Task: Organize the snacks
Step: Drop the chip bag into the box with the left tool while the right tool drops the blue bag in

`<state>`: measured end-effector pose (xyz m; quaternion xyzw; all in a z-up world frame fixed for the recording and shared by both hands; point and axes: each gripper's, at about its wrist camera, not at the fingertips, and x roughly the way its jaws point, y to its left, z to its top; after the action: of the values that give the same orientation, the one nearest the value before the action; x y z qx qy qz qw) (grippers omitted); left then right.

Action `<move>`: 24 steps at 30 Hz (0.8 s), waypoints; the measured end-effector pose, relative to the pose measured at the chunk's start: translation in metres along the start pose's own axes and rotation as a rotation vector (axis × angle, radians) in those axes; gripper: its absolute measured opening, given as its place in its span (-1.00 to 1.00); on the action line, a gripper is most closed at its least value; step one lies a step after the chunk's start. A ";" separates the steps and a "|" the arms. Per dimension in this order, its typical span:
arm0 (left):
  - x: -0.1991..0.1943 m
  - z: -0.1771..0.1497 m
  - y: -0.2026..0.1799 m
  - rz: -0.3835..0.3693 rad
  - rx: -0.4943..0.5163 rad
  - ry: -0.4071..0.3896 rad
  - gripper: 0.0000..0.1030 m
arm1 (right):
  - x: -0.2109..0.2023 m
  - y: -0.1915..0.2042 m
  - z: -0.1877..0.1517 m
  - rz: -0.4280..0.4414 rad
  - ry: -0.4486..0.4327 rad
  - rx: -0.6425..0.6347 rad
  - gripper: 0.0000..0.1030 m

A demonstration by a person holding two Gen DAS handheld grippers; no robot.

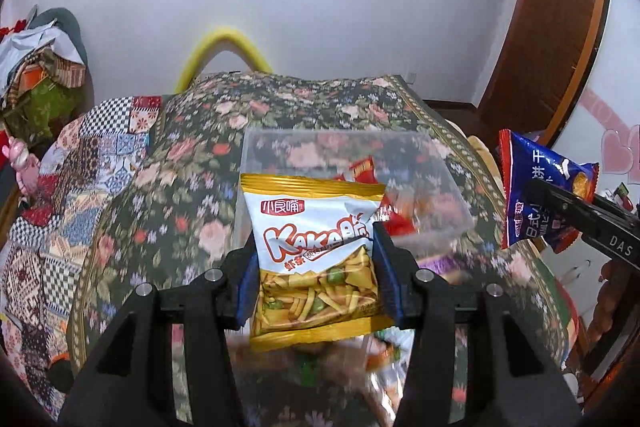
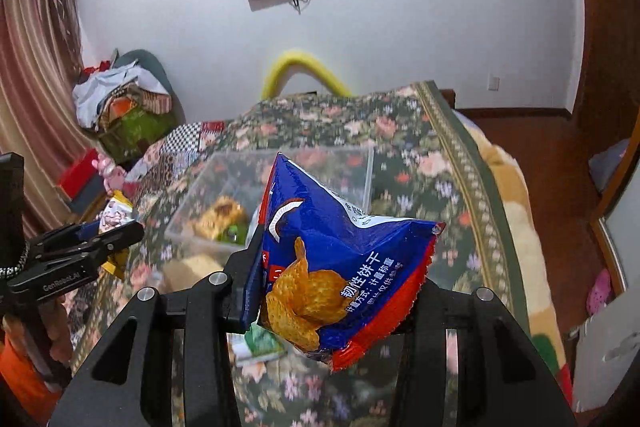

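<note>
Both claws were clenched on snack packets above the flowered bedspread [image 1: 168,155]. Left gripper [image 1: 316,267] pinched a yellow-and-white shrimp-stick packet [image 1: 316,255] upright by its sides, with the clear plastic bin [image 1: 440,187] just beyond and below it. Right gripper [image 2: 332,279] grasped a blue-and-red biscuit packet [image 2: 344,267], tilted and crumpled, the same bin [image 2: 224,187] ahead and to its left, holding a few snacks. Loose packets lay blurred beneath the left gripper.

The clear plastic bin [image 1: 448,187] sits open-topped on the floral bedspread [image 1: 180,155], a few packets low inside, air above its rim free; loose packets [image 2: 260,345] crowd the bedspread on the bin's near side.
</note>
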<state>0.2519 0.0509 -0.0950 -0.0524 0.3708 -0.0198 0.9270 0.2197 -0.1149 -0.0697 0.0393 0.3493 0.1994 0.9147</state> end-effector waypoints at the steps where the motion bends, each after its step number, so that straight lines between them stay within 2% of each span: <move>1: 0.005 0.004 -0.001 0.005 0.006 -0.002 -0.03 | 0.002 -0.001 0.003 0.000 -0.005 0.000 -0.21; 10: 0.060 0.023 0.000 0.024 0.005 0.042 -0.03 | 0.041 0.002 0.025 -0.006 -0.004 -0.027 -0.21; 24: 0.145 0.037 0.006 0.028 -0.005 0.136 -0.02 | 0.124 0.000 0.040 -0.009 0.105 -0.049 -0.21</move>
<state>0.3823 0.0490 -0.1686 -0.0483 0.4337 -0.0096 0.8997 0.3296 -0.0640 -0.1169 0.0049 0.3921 0.2056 0.8966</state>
